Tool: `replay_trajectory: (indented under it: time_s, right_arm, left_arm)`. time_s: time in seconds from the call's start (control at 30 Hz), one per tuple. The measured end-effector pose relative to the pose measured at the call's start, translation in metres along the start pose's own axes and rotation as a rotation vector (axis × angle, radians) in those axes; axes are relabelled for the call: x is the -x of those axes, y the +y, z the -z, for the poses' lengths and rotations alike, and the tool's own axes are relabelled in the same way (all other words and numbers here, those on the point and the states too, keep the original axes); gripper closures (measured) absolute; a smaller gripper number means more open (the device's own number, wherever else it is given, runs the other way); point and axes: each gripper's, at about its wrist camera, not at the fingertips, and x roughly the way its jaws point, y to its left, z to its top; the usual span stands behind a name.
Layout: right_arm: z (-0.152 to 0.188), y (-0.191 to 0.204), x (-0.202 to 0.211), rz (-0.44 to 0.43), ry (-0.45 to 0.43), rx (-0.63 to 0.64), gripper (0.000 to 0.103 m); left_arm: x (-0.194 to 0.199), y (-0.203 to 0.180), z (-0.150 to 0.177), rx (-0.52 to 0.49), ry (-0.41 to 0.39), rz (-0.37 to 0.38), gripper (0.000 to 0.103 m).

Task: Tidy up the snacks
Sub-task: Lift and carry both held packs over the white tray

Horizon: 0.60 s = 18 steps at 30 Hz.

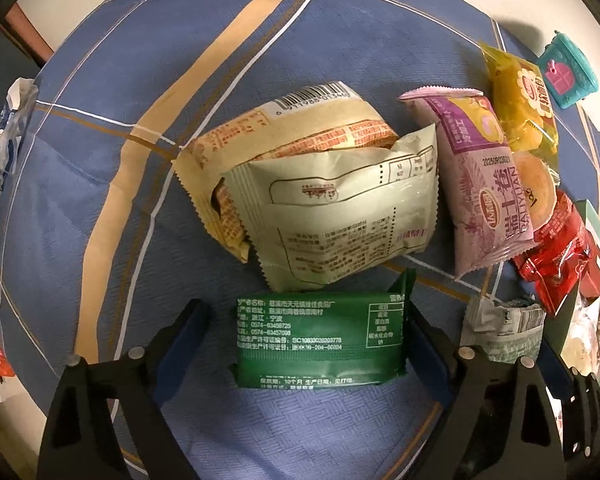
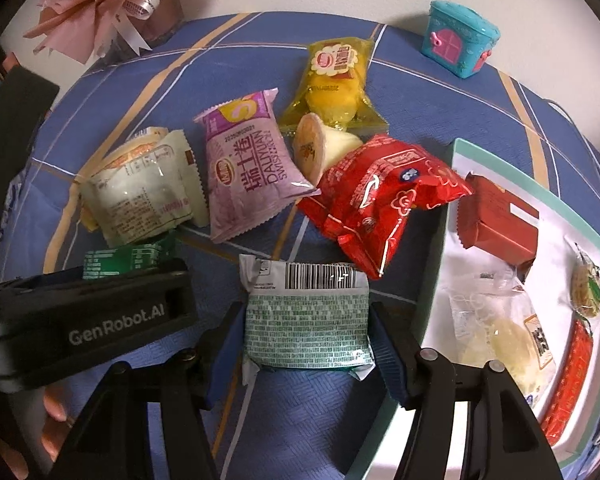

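Note:
A dark green snack packet (image 1: 320, 340) lies on the blue cloth between the fingers of my left gripper (image 1: 304, 312), which is open around it; the right finger touches it, a gap shows on the left. My right gripper (image 2: 304, 320) straddles a pale green and white packet (image 2: 306, 316) with a barcode, its pads close against both sides, the packet resting on the cloth. Beyond lie a beige packet (image 1: 332, 216), a purple Swiss-roll packet (image 2: 248, 168), a yellow cake packet (image 2: 334, 84) and a red packet (image 2: 380, 200). The left gripper body (image 2: 92, 312) shows in the right view.
A white tray with a teal rim (image 2: 456, 152) at the right holds a red box (image 2: 496, 220) and several wrapped snacks. A teal toy house (image 2: 462, 38) stands at the back right, a pink wrapped bouquet (image 2: 108, 0) at the back left. A blue-white packet (image 1: 0, 152) lies far left.

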Motion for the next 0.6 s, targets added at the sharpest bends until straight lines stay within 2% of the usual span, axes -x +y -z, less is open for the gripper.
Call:
replay_trajectory:
  time_s: [0.1,0.43,0.6]
  right_arm:
    - [0.004,0.011,-0.005,0.028,0.009,0.027,0.037]
    - [0.01,0.015,-0.013,0.013,0.008,-0.001,0.037]
    - [0.01,0.008,-0.014,0.037,-0.009,-0.012,0.037]
  left_arm:
    - [0.003,0.003,0.005,0.001,-0.002,0.001,0.01]
    - [-0.001,0.014,0.008,-0.004,-0.007,-0.005,0.011]
    - [0.003,0.01,0.009,-0.011,-0.02,-0.001,0.021]
